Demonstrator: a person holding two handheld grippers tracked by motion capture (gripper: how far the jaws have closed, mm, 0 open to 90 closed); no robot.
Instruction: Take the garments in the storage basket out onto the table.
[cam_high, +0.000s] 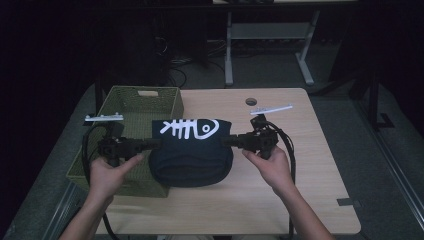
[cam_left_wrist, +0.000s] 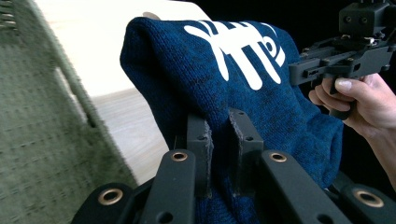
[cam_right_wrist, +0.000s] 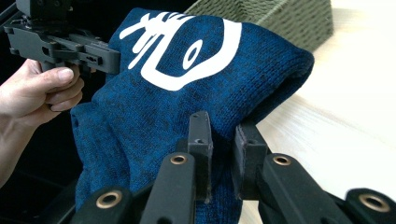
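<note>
A dark blue knitted garment (cam_high: 192, 150) with a white fish-skeleton print is folded and held up off the table between both hands. My left gripper (cam_high: 156, 144) is shut on its left edge; in the left gripper view the jaws pinch the knit (cam_left_wrist: 219, 140). On the opposite edge my right gripper (cam_high: 227, 141) is shut too, and the right gripper view has the cloth (cam_right_wrist: 196, 79) pressed between the pads (cam_right_wrist: 223, 144). The garment sags in a pouch below the two grips, its lower part hanging near the tabletop.
An olive-green woven basket (cam_high: 125, 105) stands at the table's left, partly behind and beside the garment. The light wooden table (cam_high: 300, 150) has a round cable hole (cam_high: 250, 101) at the back. Table legs and cables lie on the floor beyond.
</note>
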